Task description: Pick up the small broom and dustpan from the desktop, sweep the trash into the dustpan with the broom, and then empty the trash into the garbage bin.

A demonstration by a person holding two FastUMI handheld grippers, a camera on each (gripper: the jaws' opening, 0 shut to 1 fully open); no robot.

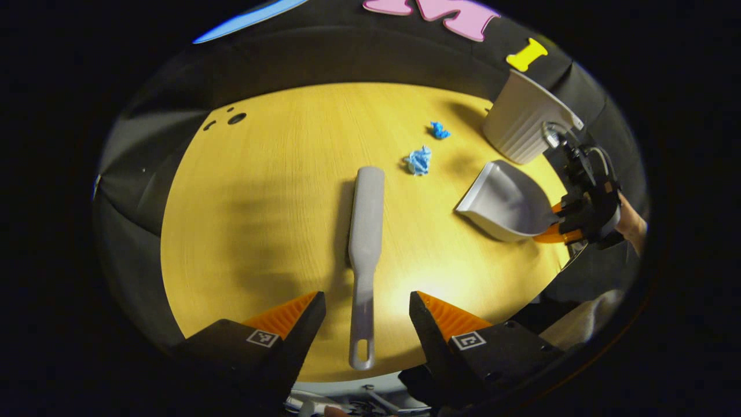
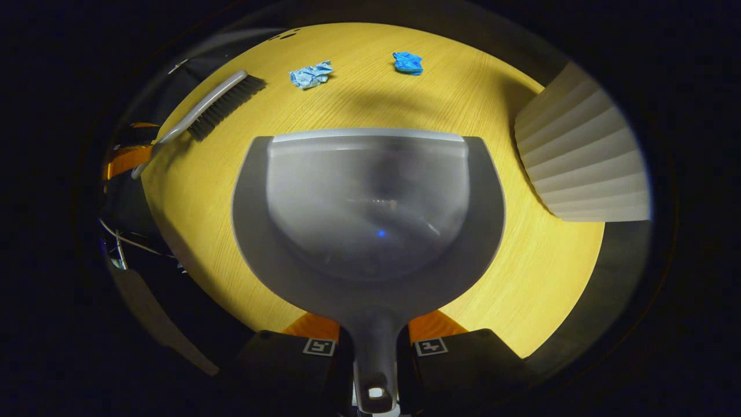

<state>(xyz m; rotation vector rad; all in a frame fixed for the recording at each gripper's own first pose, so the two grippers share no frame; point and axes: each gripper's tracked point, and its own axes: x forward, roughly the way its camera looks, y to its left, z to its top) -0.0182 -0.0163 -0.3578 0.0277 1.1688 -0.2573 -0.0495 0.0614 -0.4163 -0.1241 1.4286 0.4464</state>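
Hovering wide open, the left gripper [image 1: 367, 307] is straddling the broom [image 1: 366, 231] handle at frame bottom; the right gripper [image 2: 373, 339] is clamping the dustpan [image 2: 370, 214] handle at center, crumpled trash [image 2: 311, 75] lying top-center, bin [image 2: 582, 168] at right on the tabletop [image 2: 538, 278].
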